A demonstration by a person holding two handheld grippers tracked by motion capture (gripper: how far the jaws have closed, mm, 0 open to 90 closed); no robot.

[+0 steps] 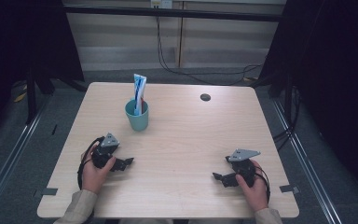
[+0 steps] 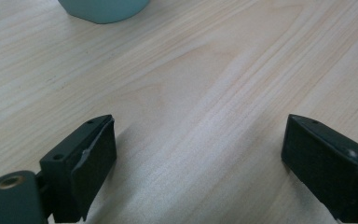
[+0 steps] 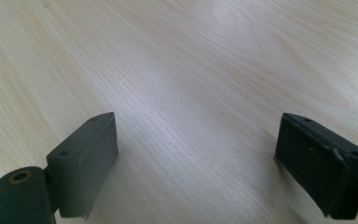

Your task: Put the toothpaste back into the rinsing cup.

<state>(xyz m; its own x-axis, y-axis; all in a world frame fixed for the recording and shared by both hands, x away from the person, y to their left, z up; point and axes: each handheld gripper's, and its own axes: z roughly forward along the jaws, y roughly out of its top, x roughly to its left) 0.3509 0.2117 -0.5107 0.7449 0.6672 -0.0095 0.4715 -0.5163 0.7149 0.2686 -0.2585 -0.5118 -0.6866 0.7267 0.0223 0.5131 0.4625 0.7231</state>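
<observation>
A teal cup stands upright on the left half of the wooden table, with a blue and white packet sticking up out of it. My left gripper rests low over the table in front of the cup, pointing right, held by the person's left hand. Its jaws stand wide apart in the left gripper view, and between the left gripper jaws is bare wood. The cup's base shows at that view's top edge. My right gripper lies at the front right, pointing left. The right gripper is open over bare wood.
A small dark round cap sits in the tabletop near the far right. Black cables trail on the floor behind the table. Dark posts and curtains flank both sides. Grey tape tabs mark the table's front corners.
</observation>
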